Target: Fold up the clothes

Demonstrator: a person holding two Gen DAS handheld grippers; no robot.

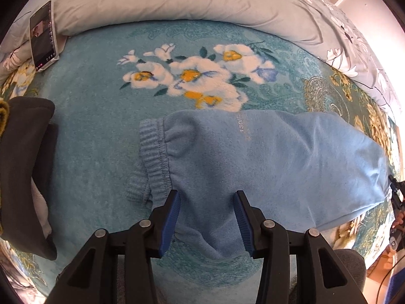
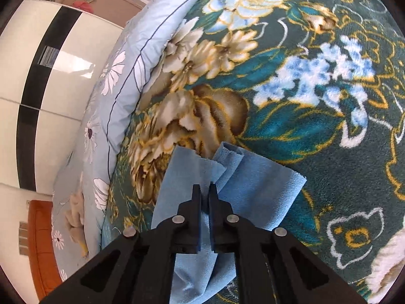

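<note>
Two grippers are at work on one light-blue garment (image 1: 253,157), which lies flat on the floral blanket (image 1: 101,126); I take that garment as my landmark. Its long axis runs across my left wrist view, ribbed cuff (image 1: 154,152) at the left end, bulk trailing off to the right. My left gripper (image 1: 207,217) hangs above its near edge close to the cuff end, pointing almost straight down, jaws about half spread with the fleece between them but the pads not pressing on it, so it holds nothing. My right gripper (image 2: 205,195) is at the far end from the cuff, jaws closed tight on a bunched fold of the same cloth (image 2: 227,177). The left is the nearer one to the cuff, so I judge the coming pinch falls to it.

By count: one dark garment (image 1: 25,164) left of the blue one, one phone (image 1: 43,35) propped beyond it, one pale quilt (image 1: 177,2) along the far side.
</note>
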